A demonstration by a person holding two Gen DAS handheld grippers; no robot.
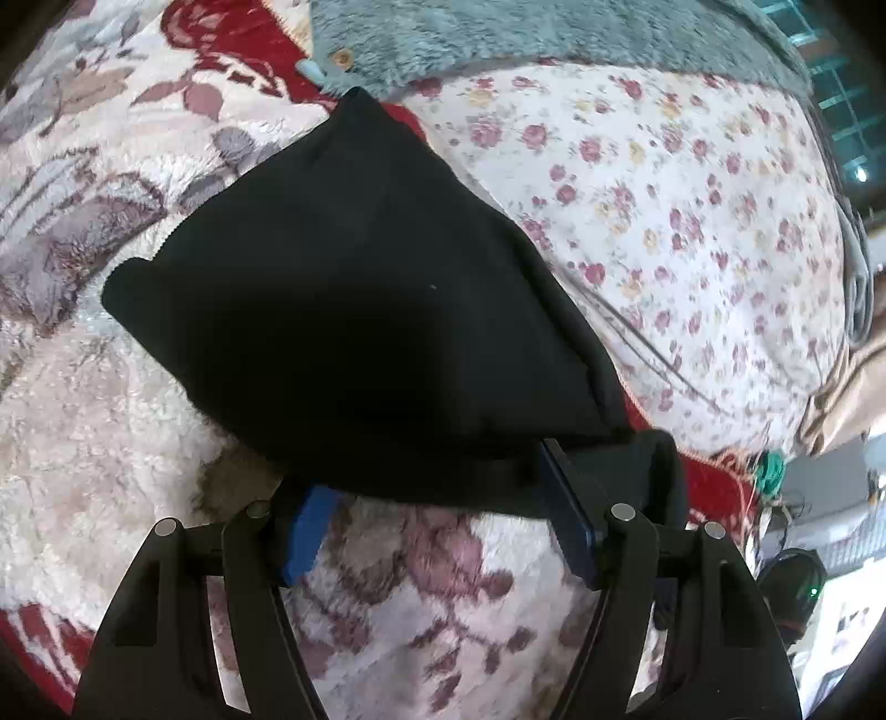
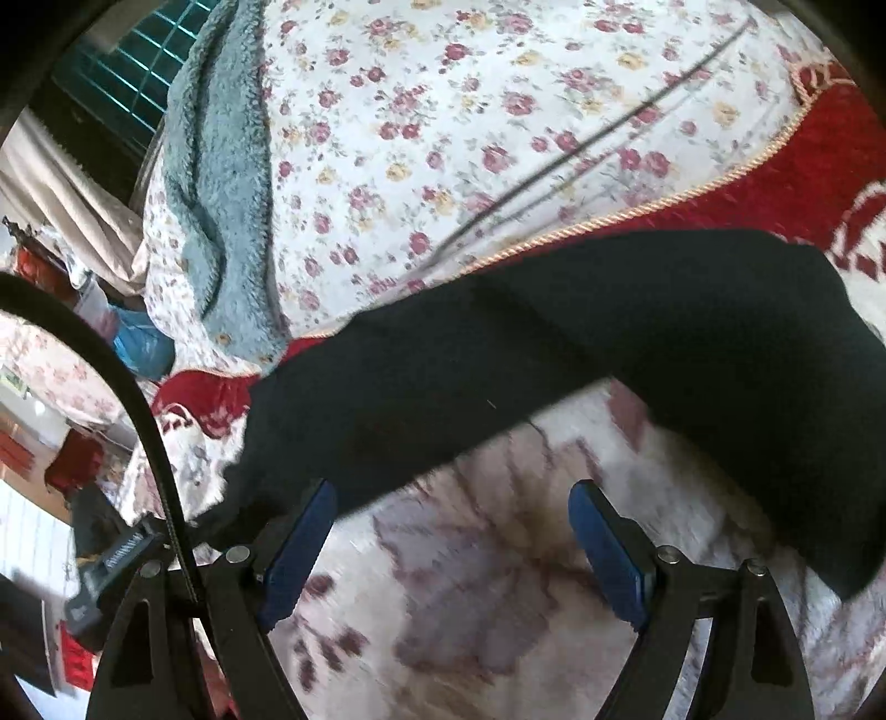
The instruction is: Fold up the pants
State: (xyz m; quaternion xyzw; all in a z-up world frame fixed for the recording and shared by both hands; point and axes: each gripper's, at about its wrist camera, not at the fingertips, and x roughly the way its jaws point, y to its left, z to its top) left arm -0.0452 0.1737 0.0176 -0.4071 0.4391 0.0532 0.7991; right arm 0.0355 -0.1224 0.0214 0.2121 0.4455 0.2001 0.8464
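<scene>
Left wrist view shows the black pants point(image 1: 354, 310) lying as a folded, roughly triangular bundle across the middle of the picture, one corner pointing to 12 o'clock and a blunt corner at 9 o'clock. Their near edge runs along 6 o'clock, where it drapes over the tips of the left tongs point(image 1: 437, 498). The blue pads point(image 1: 310, 526) stand wide apart, so these tongs are spread and not pinching the cloth; the far pad tip sits under a fold at 5 o'clock.

From the right wrist view the pants point(image 2: 554, 343) stretch as a dark band from 8 o'clock to 4 o'clock. The right tongs point(image 2: 454, 509) are likewise spread wide, with pale blanket showing between the pads; the left pad tip touches or lies just under the pants' edge at 7 o'clock, which one I cannot tell.

Beneath the pants lies a plush cream blanket point(image 1: 111, 432) with mauve flowers and a red border. Beyond it, toward 2 o'clock in the left view, is a white sheet with small roses point(image 1: 664, 183), and at 12 o'clock a fluffy grey-blue throw point(image 1: 498, 39). A black strap point(image 2: 138, 399) curves at 9 o'clock in the right view.
</scene>
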